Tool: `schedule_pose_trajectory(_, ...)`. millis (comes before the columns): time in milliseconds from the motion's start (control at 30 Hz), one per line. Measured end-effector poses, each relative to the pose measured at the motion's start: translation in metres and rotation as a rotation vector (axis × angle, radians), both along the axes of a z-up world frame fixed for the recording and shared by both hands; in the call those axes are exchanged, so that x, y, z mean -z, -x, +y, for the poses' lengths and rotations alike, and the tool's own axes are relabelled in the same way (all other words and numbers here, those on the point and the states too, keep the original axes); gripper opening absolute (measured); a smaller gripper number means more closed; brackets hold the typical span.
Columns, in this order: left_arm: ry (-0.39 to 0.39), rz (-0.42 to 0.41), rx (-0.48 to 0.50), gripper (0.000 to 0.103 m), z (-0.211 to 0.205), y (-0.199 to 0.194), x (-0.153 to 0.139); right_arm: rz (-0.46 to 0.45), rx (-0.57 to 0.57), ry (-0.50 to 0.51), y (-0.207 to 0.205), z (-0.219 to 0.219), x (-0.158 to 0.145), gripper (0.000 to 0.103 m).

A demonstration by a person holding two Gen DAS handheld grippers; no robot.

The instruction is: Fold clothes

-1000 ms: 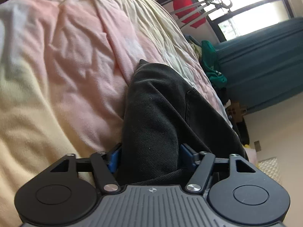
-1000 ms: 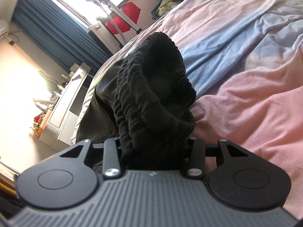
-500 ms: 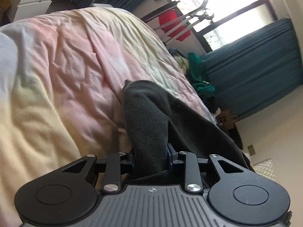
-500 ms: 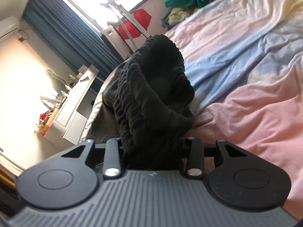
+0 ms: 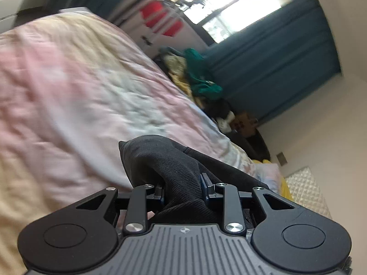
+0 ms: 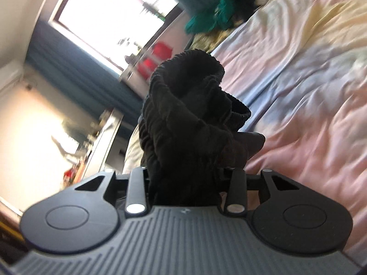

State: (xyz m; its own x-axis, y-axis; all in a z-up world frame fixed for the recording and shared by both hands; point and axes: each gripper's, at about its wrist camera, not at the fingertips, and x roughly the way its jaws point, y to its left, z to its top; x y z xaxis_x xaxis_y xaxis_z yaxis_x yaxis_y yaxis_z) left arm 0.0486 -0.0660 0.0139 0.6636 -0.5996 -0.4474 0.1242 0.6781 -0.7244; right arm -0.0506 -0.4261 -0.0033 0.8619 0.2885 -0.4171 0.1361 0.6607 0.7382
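Note:
A pair of black corduroy trousers (image 5: 165, 160) is held over the bed. My left gripper (image 5: 182, 186) is shut on a bunched fold of the trouser fabric, which rises between the fingers and trails off to the right. My right gripper (image 6: 185, 176) is shut on the gathered elastic waistband (image 6: 188, 105), which stands up in a dark bundle in front of the camera and hides the fingertips. Both views are blurred by motion.
The bed (image 5: 68, 91) has a rumpled pink, yellow and pale blue cover (image 6: 309, 80). A heap of green and yellow clothes (image 5: 199, 75) lies past its far edge, by teal curtains (image 5: 275, 57). A bright window (image 6: 110, 18) and a red object stand beyond.
Both grippers have lifted and swung with the trousers. More of the room and window shows. The fabric between the left fingers has bunched up and less of it lies on the bed.

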Motion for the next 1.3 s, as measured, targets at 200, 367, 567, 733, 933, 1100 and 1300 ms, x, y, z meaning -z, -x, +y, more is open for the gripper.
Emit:
schedule_pose_trajectory(200, 0.019, 0.016, 0.099, 0.029, -0.128, -0.084, 0.006, 0.025, 0.135, 0.014, -0.046, -0.102, -0.005, 0.04)
schedule_pose_trajectory(367, 0.015, 0.017, 0.146, 0.029, -0.229, -0.172, 0.017, 0.035, 0.237, 0.0, -0.102, -0.172, 0.006, 0.04)
schedule_pose_trajectory(567, -0.06, -0.083, 0.229, 0.029, -0.297, -0.243, 0.039, -0.059, 0.312, -0.025, -0.145, -0.222, 0.054, 0.04)
schedule_pose_trajectory(733, -0.169, -0.08, 0.308, 0.03, -0.316, -0.271, 0.096, -0.075, 0.335, 0.001, -0.149, -0.224, 0.119, 0.041)
schedule_pose_trajectory(933, -0.246, -0.059, 0.382, 0.032, -0.301, -0.272, 0.143, 0.007, 0.331, -0.009, -0.141, -0.211, 0.173, 0.042)
schedule_pose_trajectory(1100, -0.378, -0.064, 0.373, 0.038, -0.303, -0.25, 0.105, 0.123, 0.373, -0.162, -0.135, -0.225, 0.166, 0.053)
schedule_pose_trajectory(1300, -0.429, -0.131, 0.366, 0.047, -0.281, -0.192, 0.033, 0.198, 0.383, 0.017, -0.098, -0.203, 0.105, 0.053)
